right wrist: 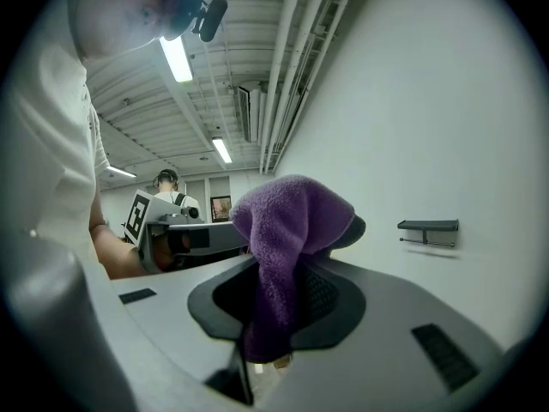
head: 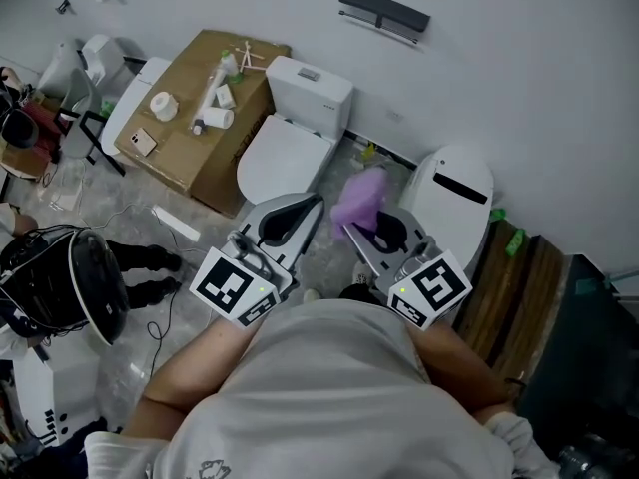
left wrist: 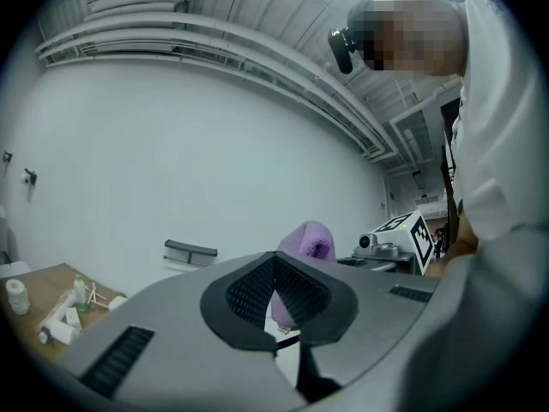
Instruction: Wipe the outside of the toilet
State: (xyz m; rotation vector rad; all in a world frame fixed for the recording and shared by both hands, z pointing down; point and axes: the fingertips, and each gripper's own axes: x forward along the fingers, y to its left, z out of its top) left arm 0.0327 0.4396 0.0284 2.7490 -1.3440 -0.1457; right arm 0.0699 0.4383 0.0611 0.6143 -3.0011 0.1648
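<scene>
I judge the wiping has not begun, so the step in hand is carrying the cloth down to the porcelain. The toilet stands at the far edge of the floor, its tank against the wall and its lid shut. The cardboard box lies just beside it along the same edge, on my left.

To do this well, I would lower the right arm until the free fold lies flat on the tank's side. I would then work from tank to bowl in overlapping strokes, pressing with cloth rather than jaw metal. I would keep the other tool clear.

The left gripper has its jaws drawn together with nothing between them. The right gripper is clamped on the purple cloth, which bunches up above its pads in the right gripper view.

Both tools sit side by side, close to my body. The toilet lies ahead of them and apart, nearer the left one's tips, and neither tool touches it.
</scene>
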